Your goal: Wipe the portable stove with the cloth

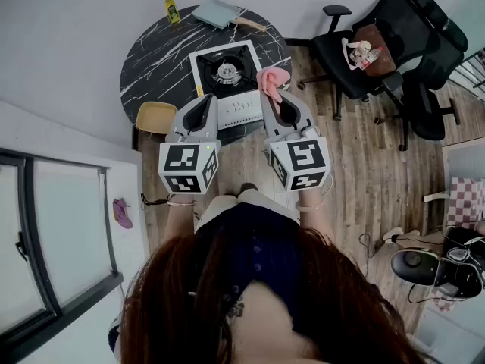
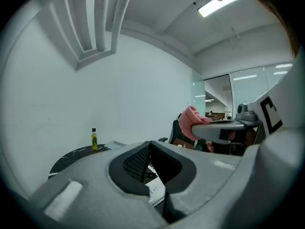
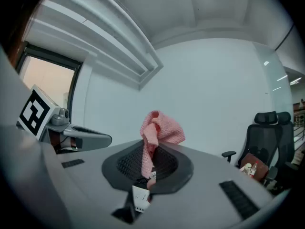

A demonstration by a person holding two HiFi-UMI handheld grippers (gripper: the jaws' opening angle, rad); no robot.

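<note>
In the head view, the portable stove (image 1: 227, 74) sits on the round black marble table (image 1: 151, 59) in the upper centre of the frame, with both grippers held up in front of the table's near edge. The right gripper (image 1: 284, 105) has its jaws clamped on the pink cloth (image 1: 270, 82), which bunches above the jaw tips just at the stove's right edge. In the right gripper view the knitted fabric rises out of the closed pads in a crumpled fold. The left gripper (image 1: 203, 101) is below the stove's lower left corner, and in the left gripper view its jaws are together with nothing between them. A yellow bottle (image 1: 171, 7) and a grey-blue tray (image 1: 218, 12) stand at the table's far edge. Black office chairs (image 1: 364, 51) fill the upper right.
</note>
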